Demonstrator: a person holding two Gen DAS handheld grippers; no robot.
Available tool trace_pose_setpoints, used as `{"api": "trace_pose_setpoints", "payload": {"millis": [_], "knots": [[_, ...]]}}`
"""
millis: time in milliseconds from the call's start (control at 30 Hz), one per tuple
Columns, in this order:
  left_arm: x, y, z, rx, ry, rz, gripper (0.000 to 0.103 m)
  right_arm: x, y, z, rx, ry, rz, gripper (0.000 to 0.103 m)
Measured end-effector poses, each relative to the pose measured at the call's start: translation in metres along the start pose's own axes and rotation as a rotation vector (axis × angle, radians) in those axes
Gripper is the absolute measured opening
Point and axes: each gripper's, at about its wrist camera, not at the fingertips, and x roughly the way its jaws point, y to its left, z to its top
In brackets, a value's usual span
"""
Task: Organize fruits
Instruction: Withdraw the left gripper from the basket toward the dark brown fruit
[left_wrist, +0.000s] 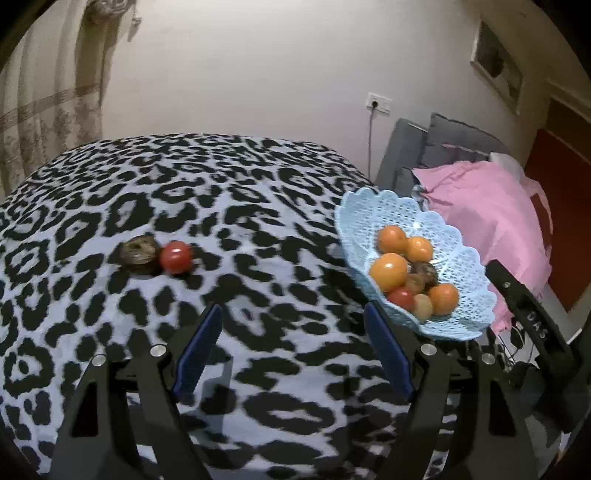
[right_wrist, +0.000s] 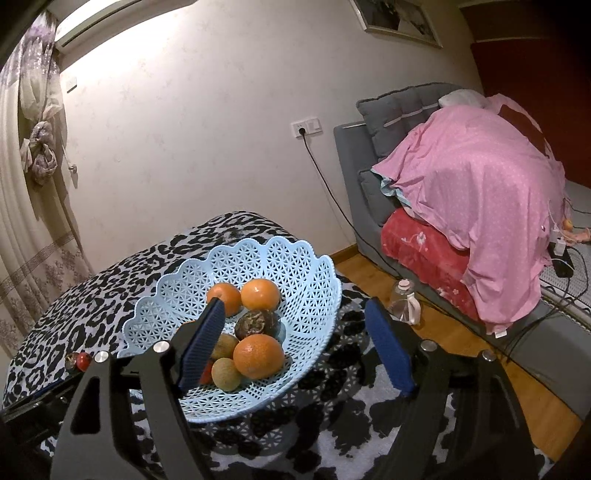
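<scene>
A light-blue lattice basket (left_wrist: 461, 258) stands at the right edge of the leopard-print table (left_wrist: 258, 206). It holds several oranges (left_wrist: 388, 271), a red tomato (left_wrist: 402, 298) and a dark wrinkled fruit (left_wrist: 424, 272). Left of the basket, a red tomato (left_wrist: 176, 256) and a dark wrinkled fruit (left_wrist: 137, 253) lie side by side on the cloth. My left gripper (left_wrist: 293, 310) hovers open short of them, with nothing between its blue pads. In the right wrist view my right gripper (right_wrist: 295, 306) stands open over the basket (right_wrist: 314, 273), above the nearest orange (right_wrist: 258, 356), holding nothing.
A grey sofa (right_wrist: 373, 155) with a pink cloth (right_wrist: 480, 192) and a red blanket (right_wrist: 424, 251) stands right of the table. A plastic bottle (right_wrist: 404, 301) sits on the wooden floor. A cable hangs from a wall socket (right_wrist: 306, 128). Curtains (left_wrist: 37, 110) hang at the left.
</scene>
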Motion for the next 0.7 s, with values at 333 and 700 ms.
{"api": "trace_pose_setpoints", "payload": {"millis": [333, 700], "knots": [[-0.011, 0.043, -0.003, -0.071, -0.010, 0.073, 0.082, -0.003, 0.014, -0.003, -0.047, 0.012, 0.134, 0.091], [-0.015, 0.086, 0.003, -0.128, -0.026, 0.166, 0.082, -0.002, 0.049, -0.016, -0.144, 0.167, 0.499, 0.091]]}}
